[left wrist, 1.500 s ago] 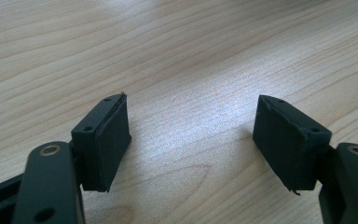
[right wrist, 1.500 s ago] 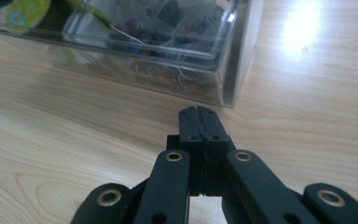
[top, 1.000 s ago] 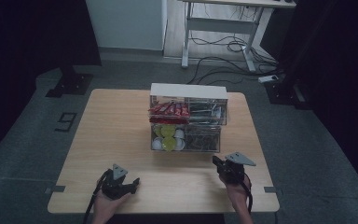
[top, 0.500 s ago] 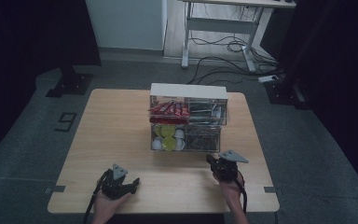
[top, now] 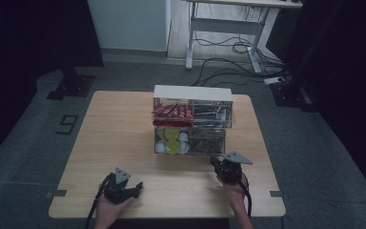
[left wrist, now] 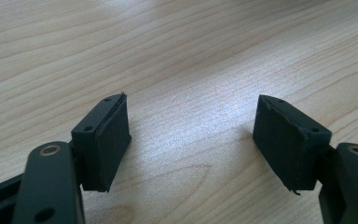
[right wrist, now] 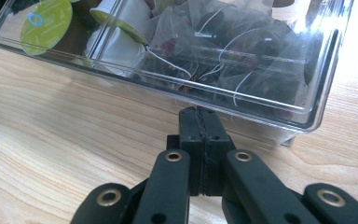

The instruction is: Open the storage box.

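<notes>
On the left of the tabletop (top: 124, 124), the left claw (left wrist: 191, 135) rests near the front edge with its jaws spread wide and nothing between them, well apart from the clear organiser (top: 192, 125). That organiser stands mid-tabletop, two tiers high, its long axis running left to right and its drawer fronts facing the person. Red packets (top: 172, 112) fill the upper left compartment; below sit coffee pods (right wrist: 121, 35), and to their right tea bags (right wrist: 242, 51). The right claw (right wrist: 200, 122), its jaws pressed together on nothing, points at the lower drawer (right wrist: 279, 119), its tips seemingly touching its front wall. Judging by this, the work has barely begun: the drawer looks unopened and nothing is taken out.
</notes>
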